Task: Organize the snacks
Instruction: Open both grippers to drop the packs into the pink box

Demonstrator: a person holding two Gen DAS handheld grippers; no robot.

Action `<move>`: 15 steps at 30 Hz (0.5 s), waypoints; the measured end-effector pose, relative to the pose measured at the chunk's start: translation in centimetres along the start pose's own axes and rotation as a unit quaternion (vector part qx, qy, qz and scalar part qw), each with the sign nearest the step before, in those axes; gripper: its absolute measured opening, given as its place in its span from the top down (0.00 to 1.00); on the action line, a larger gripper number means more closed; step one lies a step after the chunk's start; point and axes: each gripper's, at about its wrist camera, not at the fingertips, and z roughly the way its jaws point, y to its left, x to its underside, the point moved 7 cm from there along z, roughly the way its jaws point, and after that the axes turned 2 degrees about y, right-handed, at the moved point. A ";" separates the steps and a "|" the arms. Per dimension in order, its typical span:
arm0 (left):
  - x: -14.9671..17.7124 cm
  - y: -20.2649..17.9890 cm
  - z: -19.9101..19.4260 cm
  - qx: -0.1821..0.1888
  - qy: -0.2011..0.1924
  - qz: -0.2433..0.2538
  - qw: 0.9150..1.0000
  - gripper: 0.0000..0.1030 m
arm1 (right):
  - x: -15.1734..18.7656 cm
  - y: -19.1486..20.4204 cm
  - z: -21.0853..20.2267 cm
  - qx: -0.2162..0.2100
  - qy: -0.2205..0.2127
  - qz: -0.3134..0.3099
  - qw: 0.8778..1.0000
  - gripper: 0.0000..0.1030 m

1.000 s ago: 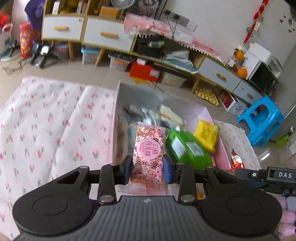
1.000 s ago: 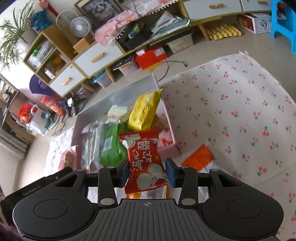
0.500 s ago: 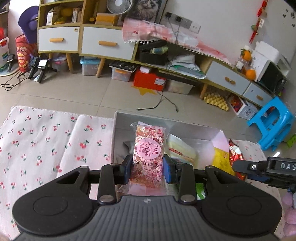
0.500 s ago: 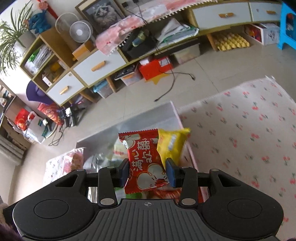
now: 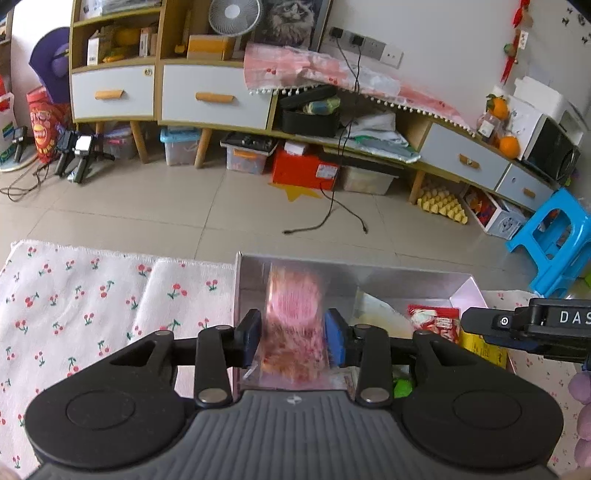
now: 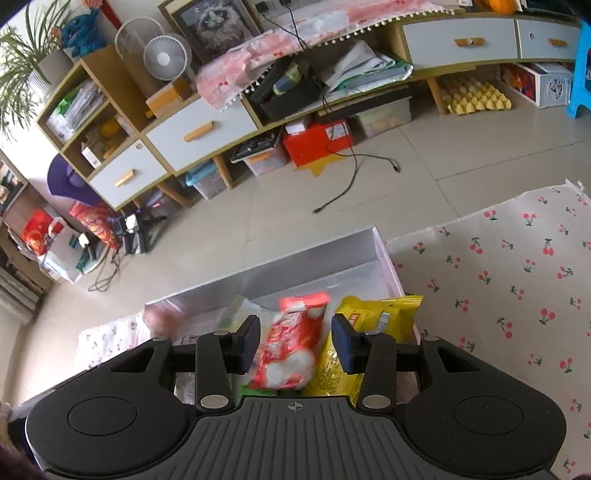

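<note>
Above the box's far wall, both grippers' jaws are opening, pink packet and red packet loose between.

a long low cabinet with white drawers and orange handles runs along the far wall. on its top stand a small fan and a framed cat picture, with a pink cloth draped over the edge beside them. under the cabinet sit clear plastic bins and a red box. a black cable trails down across the tiled floor. yellow egg trays lie at the right, near a blue plastic stool. two oranges rest on the right end of the cabinet. a potted plant shows at the far left in the right wrist view.
</note>
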 end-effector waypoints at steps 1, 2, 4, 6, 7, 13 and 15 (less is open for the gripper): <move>-0.1 0.0 0.1 -0.002 -0.002 0.002 1.000 0.59 | -0.1 0.1 0.0 -0.002 0.002 0.001 1.000 0.52; -0.2 -0.1 0.1 -0.002 -0.003 0.003 1.000 0.57 | -0.1 0.1 -0.1 0.000 0.000 0.001 1.000 0.49; -0.1 -0.1 0.0 -0.003 -0.001 0.003 1.000 0.54 | -0.1 0.0 -0.2 0.003 -0.003 -0.002 1.000 0.49; -0.1 -0.1 0.0 -0.005 0.001 0.004 1.000 0.53 | 0.0 0.0 -0.4 0.005 -0.001 -0.001 1.000 0.48; -0.1 -0.2 -0.1 -0.006 0.001 0.005 1.000 0.53 | 0.1 -0.1 -0.5 0.005 -0.001 0.000 1.000 0.48; 0.1 -0.5 -1.5 -0.010 -0.003 0.014 1.000 0.42 | 0.5 -0.6 -2.0 0.007 -0.006 0.003 1.000 0.42; 0.1 -0.6 -2.1 -0.012 -0.003 0.015 1.000 0.40 | 0.7 -0.7 -2.8 0.006 -0.005 0.003 1.000 0.42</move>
